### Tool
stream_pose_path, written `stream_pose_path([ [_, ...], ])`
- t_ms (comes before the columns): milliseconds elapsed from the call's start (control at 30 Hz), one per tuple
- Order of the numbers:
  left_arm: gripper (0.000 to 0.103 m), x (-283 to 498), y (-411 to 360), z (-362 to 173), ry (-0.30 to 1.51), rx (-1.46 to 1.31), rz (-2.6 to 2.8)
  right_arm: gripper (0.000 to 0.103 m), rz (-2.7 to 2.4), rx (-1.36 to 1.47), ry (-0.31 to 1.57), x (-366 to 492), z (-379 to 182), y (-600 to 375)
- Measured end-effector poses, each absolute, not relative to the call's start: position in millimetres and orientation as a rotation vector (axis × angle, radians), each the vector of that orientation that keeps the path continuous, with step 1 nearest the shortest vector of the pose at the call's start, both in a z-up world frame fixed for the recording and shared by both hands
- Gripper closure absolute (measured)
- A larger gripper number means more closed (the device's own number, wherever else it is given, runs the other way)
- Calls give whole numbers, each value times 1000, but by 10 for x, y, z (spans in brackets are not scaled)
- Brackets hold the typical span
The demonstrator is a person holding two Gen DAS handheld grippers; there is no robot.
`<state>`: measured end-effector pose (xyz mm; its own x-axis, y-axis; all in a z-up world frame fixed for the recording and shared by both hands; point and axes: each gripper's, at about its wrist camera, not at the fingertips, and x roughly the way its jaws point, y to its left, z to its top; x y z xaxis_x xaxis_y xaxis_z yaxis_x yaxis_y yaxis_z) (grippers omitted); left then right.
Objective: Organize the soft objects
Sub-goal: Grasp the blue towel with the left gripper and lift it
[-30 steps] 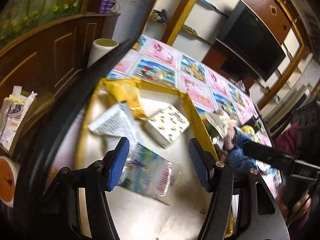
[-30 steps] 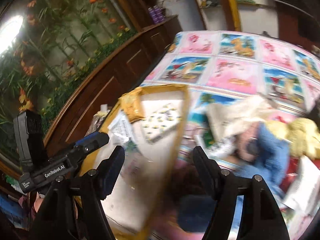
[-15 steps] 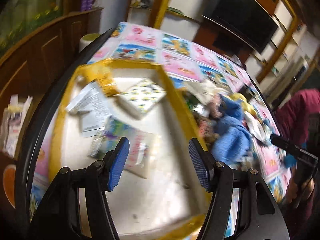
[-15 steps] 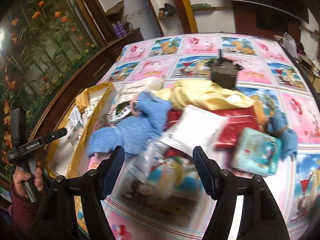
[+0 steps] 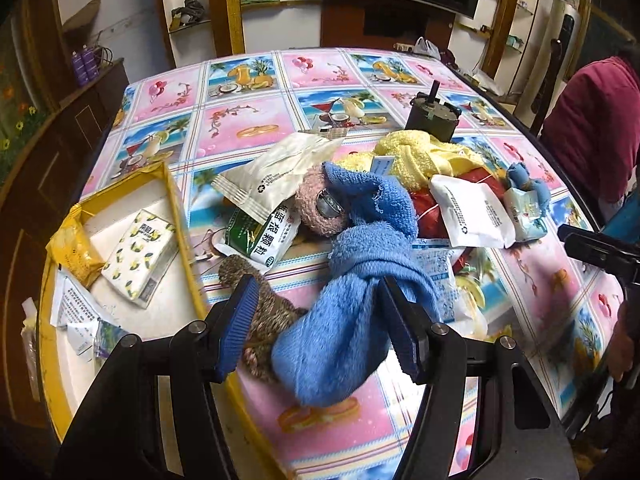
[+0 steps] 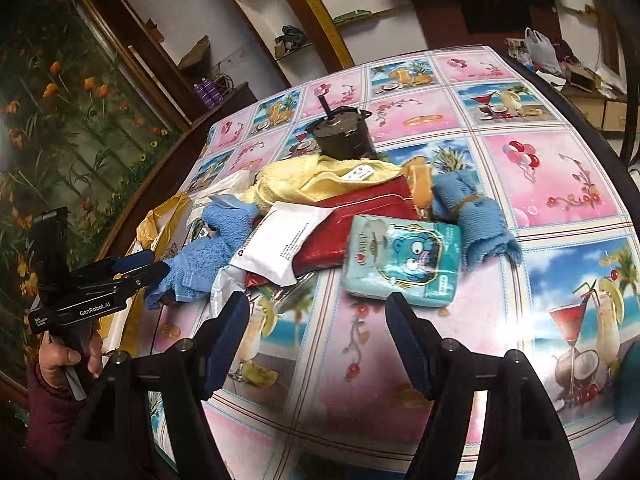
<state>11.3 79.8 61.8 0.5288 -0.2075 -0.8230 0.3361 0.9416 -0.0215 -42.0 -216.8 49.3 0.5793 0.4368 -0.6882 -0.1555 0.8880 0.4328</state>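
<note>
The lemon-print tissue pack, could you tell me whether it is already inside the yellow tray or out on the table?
Inside. The lemon-print tissue pack lies flat on the white floor of the yellow tray, within its rim.

1. From the left gripper (image 5: 314, 322), the blue towel (image 5: 360, 280) lies between its parted jaws; the knitted brown piece (image 5: 264, 304) crowds in at 9 o'clock.
2. At 12 o'clock the heap of pouches and the yellow towel (image 5: 416, 156) blocks the way, the dark metal can (image 5: 430, 118) behind it.
3. The yellow tray (image 5: 182, 216) wall stands at 10 o'clock.
4. From the right gripper (image 6: 316, 336), bare table (image 6: 340, 360) lies between its open jaws; the tissue pack (image 6: 400, 260) stands at 12 o'clock.
5. Open cloth spreads at 2 o'clock.
</note>
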Motion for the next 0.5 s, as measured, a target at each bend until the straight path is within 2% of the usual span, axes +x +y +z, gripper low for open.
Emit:
stream_pose_path([
  [500, 38, 19, 497, 533, 885, 359, -168, 32, 334, 387, 909, -389, 288, -2328],
])
